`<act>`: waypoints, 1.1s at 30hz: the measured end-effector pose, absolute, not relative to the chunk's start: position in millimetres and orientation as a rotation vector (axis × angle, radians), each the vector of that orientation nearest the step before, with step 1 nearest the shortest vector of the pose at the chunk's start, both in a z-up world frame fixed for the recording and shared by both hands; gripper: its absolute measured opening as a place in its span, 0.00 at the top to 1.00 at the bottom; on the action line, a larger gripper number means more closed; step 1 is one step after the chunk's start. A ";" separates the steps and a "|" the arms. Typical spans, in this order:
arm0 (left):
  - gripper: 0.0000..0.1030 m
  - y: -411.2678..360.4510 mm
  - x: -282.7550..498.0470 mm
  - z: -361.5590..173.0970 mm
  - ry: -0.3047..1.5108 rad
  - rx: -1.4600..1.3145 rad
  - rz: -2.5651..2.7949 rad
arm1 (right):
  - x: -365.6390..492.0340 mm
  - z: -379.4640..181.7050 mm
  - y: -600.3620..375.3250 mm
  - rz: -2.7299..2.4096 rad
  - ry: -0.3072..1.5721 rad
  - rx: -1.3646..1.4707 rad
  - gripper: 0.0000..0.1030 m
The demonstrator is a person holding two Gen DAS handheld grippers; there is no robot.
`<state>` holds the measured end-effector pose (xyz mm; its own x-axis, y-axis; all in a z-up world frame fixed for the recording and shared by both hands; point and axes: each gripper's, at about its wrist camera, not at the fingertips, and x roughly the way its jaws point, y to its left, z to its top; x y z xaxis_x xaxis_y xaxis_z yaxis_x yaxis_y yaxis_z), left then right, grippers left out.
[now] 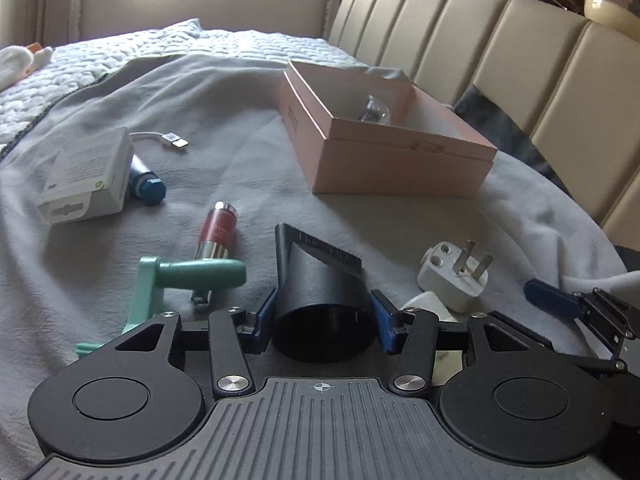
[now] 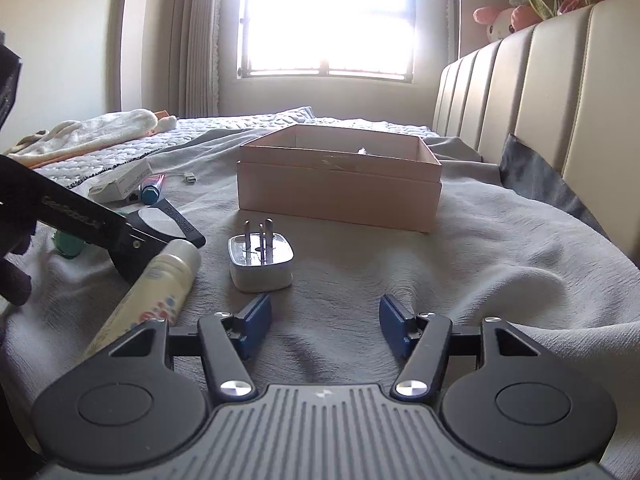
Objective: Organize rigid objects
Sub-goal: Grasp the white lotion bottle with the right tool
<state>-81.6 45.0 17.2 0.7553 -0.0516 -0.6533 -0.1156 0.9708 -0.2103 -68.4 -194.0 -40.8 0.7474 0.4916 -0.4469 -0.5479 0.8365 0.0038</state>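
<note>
My left gripper is shut on a black hair-dryer nozzle, held just above the grey blanket; the nozzle also shows in the right wrist view. An open pink box lies ahead with a clear bulb inside; it also shows in the right wrist view. My right gripper is open and empty, just behind a white plug adapter, prongs up. The adapter shows in the left wrist view. A cream bottle lies left of the right gripper.
On the blanket lie a red lipstick tube, a mint-green crank handle, a white carton, a blue tube and a USB cable end. A padded headboard runs along the right.
</note>
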 end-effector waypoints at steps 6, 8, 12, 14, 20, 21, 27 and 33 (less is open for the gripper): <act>0.48 57.0 -77.3 20.4 0.663 -0.297 0.000 | -56.6 -35.6 -193.8 0.616 0.554 -0.113 0.31; 0.48 60.7 -85.9 20.8 0.638 -0.313 -0.008 | -42.6 -31.7 -196.7 0.710 0.666 -0.078 0.09; 0.48 65.2 -117.1 28.1 0.583 -0.322 -0.023 | -32.3 -23.7 -186.0 0.784 0.756 -0.147 0.00; 0.48 66.9 -135.0 33.0 0.563 -0.300 -0.025 | -42.0 -16.3 -179.1 0.775 0.669 -0.222 0.13; 0.48 73.9 -169.1 34.6 0.560 -0.287 -0.047 | -39.0 -3.5 -148.3 0.716 0.582 -0.227 0.18; 0.48 73.7 -171.2 33.2 0.563 -0.281 -0.047 | -33.6 -3.6 -141.9 0.711 0.593 -0.226 0.19; 0.48 72.5 -174.8 19.1 0.646 -0.273 -0.041 | -18.0 5.1 -139.0 0.722 0.698 -0.103 0.27; 0.48 70.6 -170.7 15.3 0.654 -0.258 -0.030 | -55.7 17.5 -139.6 0.862 0.691 -0.068 0.32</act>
<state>-170.7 70.6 15.3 0.7943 -0.1085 -0.5977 -0.0533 0.9677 -0.2465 -55.7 -139.6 17.5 0.4498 0.6750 -0.5849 -0.7173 0.6632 0.2137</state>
